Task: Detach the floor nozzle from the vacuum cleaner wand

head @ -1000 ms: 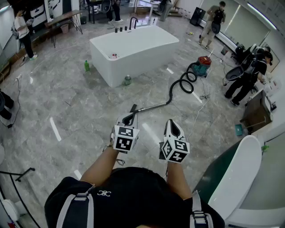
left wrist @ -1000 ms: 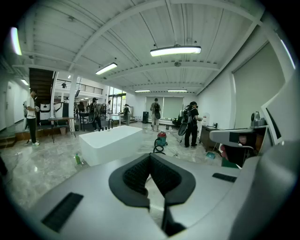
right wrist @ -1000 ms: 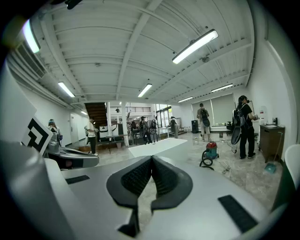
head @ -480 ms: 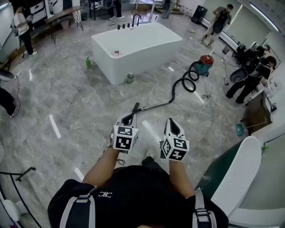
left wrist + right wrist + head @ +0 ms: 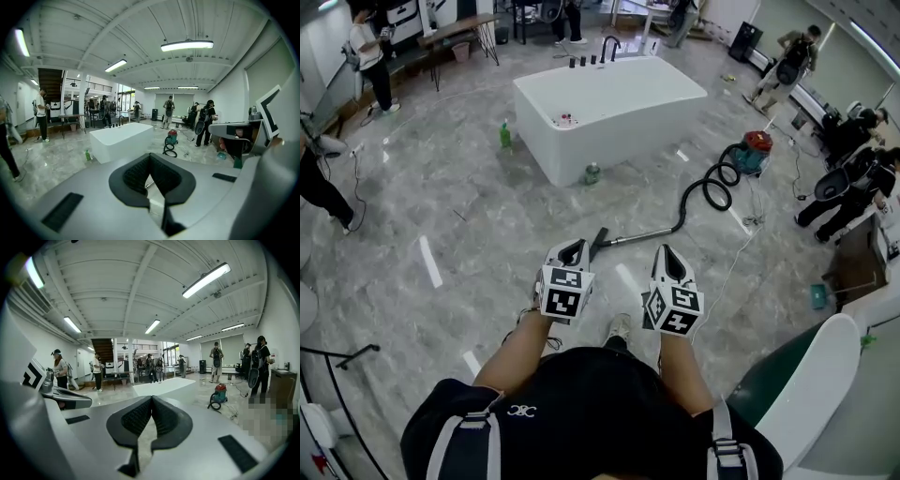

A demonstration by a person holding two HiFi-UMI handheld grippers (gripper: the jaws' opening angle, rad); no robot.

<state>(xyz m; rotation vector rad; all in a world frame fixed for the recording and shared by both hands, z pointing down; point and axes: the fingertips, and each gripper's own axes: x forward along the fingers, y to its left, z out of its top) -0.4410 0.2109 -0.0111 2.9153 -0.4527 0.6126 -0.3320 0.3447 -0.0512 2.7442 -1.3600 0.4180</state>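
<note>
- Two grippers are held side by side nearest the camera, the left gripper (image 5: 573, 251) and the right gripper (image 5: 667, 259). Each is clenched on nothing, with the black pads pressed together.
- Grey marbled floor (image 5: 441, 206) is seen beneath them, marked with short white strips (image 5: 429, 261). A shoe (image 5: 619, 328) shows between the forearms.
- The floor nozzle (image 5: 598, 241) lies on the floor on the near side of the white bathtub (image 5: 609, 98), just beyond the left gripper's tips. It is still joined to the wand (image 5: 642, 233).
- From the wand a black hose (image 5: 705, 195) is looped towards the red and teal vacuum canister (image 5: 757, 145), to the right of the bathtub.
- A green bottle (image 5: 504, 134) stands off the bathtub's left end, and a small jar (image 5: 592, 173) is set against its near wall.
- Beyond the bathtub, tables and several standing people are seen in an open hall under a white ceiling with strip lights.
- Compared with a second earlier, the bathtub and canister are shifted to the right in the head view. The shoe has come into sight, and both pairs of jaws are unchanged.
</note>
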